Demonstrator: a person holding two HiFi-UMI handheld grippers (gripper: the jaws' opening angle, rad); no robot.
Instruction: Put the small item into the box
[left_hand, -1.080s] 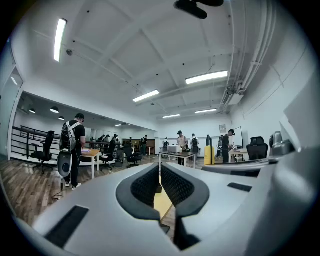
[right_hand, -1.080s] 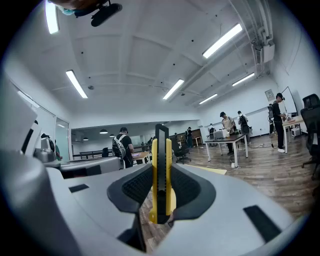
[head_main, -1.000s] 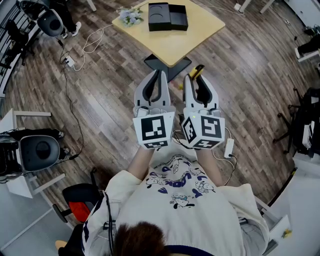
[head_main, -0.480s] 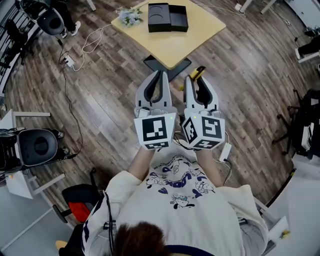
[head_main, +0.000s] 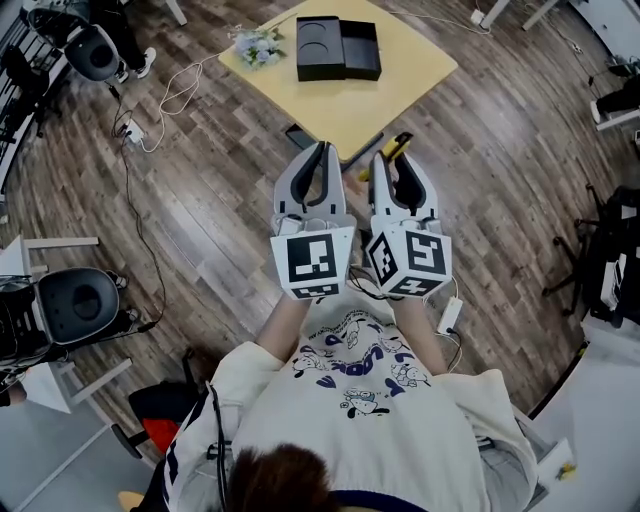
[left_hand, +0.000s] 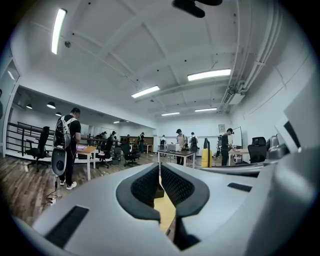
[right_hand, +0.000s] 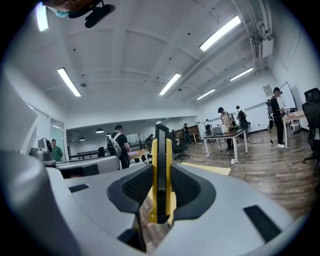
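Your right gripper (head_main: 398, 162) clamped the yellow knife (head_main: 400, 142); your left gripper (head_main: 322, 150) seemingly stood closed, empty; box (head_main: 338, 48) on table (head_main: 412, 72) beyond.

The person wears a cream shirt (head_main: 300, 400) with wide sleeves. On its front is a blue cartoon print (head_main: 352, 362). Below the print is dark brown hair (head_main: 280, 480). A thin black cord (head_main: 214, 430) runs down the shirt, left of the print. Above the print are the left gripper (head_main: 322, 150) and right gripper (head_main: 392, 160), both grey with black pads. Each has a white cube (head_main: 312, 260) with black square marks.
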